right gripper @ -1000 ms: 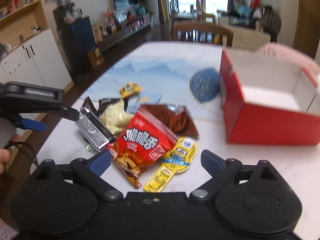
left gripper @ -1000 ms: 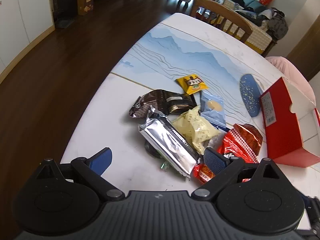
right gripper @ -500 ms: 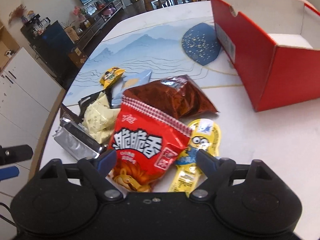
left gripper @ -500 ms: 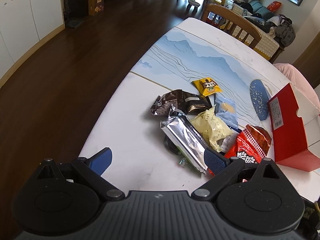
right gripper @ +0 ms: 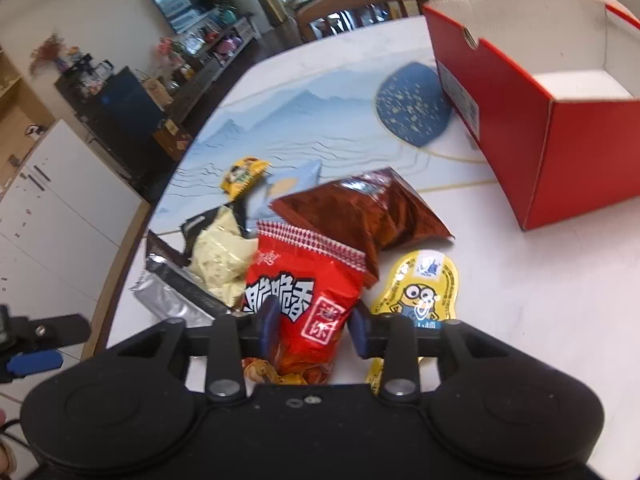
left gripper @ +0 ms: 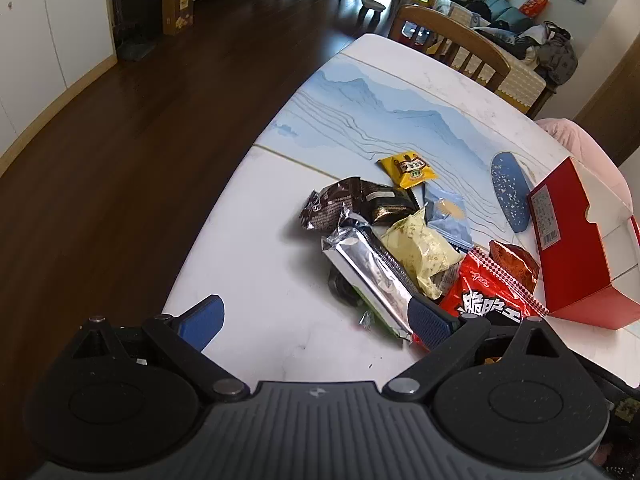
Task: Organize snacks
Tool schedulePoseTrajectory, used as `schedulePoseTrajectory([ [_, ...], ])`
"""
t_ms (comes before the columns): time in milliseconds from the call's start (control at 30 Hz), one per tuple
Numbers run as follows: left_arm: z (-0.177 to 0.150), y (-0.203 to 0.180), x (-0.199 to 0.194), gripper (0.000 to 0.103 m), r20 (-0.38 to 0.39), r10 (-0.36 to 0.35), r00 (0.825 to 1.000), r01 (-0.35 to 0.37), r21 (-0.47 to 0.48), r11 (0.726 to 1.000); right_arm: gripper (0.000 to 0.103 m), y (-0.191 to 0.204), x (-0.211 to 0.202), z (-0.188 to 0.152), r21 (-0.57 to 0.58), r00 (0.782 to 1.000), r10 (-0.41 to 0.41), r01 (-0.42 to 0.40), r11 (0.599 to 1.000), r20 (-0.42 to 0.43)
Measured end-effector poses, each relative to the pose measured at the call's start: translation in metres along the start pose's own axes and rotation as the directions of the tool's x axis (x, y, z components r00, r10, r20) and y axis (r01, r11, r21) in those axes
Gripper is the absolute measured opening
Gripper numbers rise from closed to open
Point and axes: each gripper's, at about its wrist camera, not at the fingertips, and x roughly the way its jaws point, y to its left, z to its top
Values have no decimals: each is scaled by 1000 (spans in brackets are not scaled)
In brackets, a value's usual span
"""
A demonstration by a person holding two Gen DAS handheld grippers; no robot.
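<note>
A heap of snack packets lies on the white table (left gripper: 256, 280). My right gripper (right gripper: 314, 324) has its jaws closing, with the lower end of the red snack bag (right gripper: 296, 280) pinched between the blue pads. The same red bag (left gripper: 492, 296) shows at the right of the left wrist view. A brown foil bag (right gripper: 360, 208) and a yellow cartoon packet (right gripper: 420, 288) lie beside it. My left gripper (left gripper: 316, 322) hangs open above the near table edge, holding nothing, next to a silver packet (left gripper: 368, 272). The open red box (right gripper: 520, 120) stands to the right.
A pale yellow packet (left gripper: 424, 248), a dark brown packet (left gripper: 352, 204), a light blue packet (left gripper: 446, 212) and a small yellow packet (left gripper: 408, 168) sit in the heap. A wooden chair (left gripper: 452, 40) stands at the table's far end. Dark floor lies left of the table edge.
My right gripper dropped toward the heap, rolled, and drew its wide jaws in around the red snack bag. My left gripper stayed about where it was, still open.
</note>
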Motion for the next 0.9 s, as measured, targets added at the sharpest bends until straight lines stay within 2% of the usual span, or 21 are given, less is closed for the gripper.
schedulePoseTrajectory([
  [200, 3, -8, -2, 99, 8, -18, 1000, 18, 35, 999, 21, 0, -18, 3, -22, 999, 23, -22, 1000, 26],
  [600, 7, -40, -9, 99, 29, -96, 995, 89, 186, 978, 19, -10, -62, 10, -141, 998, -30, 37, 989, 51],
  [900, 11, -73, -12, 99, -1, -165, 986, 158, 286, 945, 19, -29, -97, 20, -158, 994, -79, 90, 983, 79],
])
